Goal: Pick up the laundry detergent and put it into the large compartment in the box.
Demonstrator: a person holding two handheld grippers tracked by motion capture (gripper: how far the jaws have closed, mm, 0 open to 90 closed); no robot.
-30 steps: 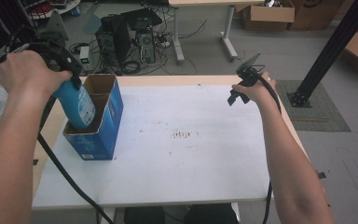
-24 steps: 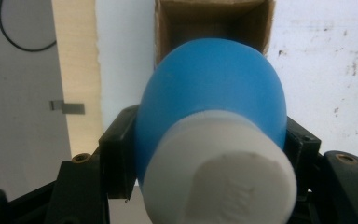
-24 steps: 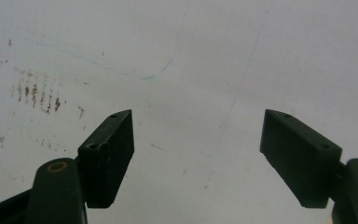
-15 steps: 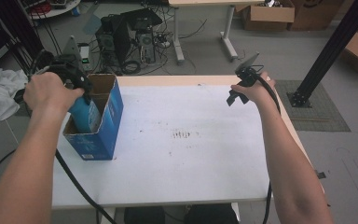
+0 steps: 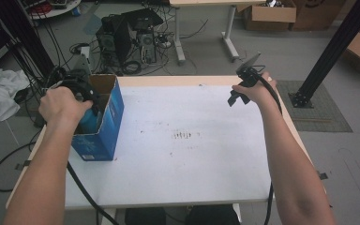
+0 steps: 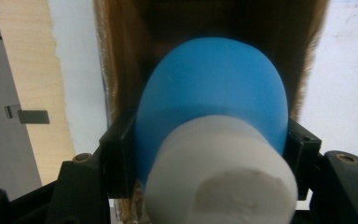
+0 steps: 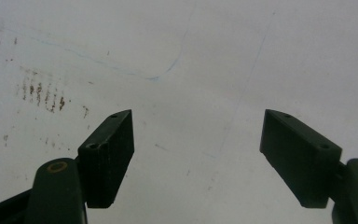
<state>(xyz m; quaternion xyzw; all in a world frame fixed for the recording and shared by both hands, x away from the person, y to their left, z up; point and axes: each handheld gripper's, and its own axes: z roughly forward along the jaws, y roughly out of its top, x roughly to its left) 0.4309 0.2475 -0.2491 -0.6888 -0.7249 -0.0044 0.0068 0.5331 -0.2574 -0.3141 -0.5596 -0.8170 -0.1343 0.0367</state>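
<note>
Left gripper (image 6: 209, 154) is clamped on a blue bottle (image 6: 212, 98) with a white cap (image 6: 221, 175); in the left gripper view both black jaws press against the bottle's sides just behind the cap. The cap faces the camera and is blurred, cut off at the bottom edge of that view. The bottle's far end points into the brown interior of the cardboard box (image 6: 121, 60); the bottom of the box is hidden behind the bottle.

High view: the blue box (image 5: 104, 123) stands open-topped near the table's left edge, toward the far left corner. The left hand (image 5: 63, 104) sits over the box opening and covers most of the gripper; a small patch of the bottle (image 5: 88, 123) shows inside the box below the hand. How deep the bottle sits cannot be made out.

Right gripper (image 7: 198, 154): jaws spread wide, nothing between them, over bare white table (image 7: 214, 56) marked with brown specks and a faint blue line. In the high view the right hand (image 5: 255, 88) is near the table's far right corner; whether the gripper touches the surface cannot be told.
</note>
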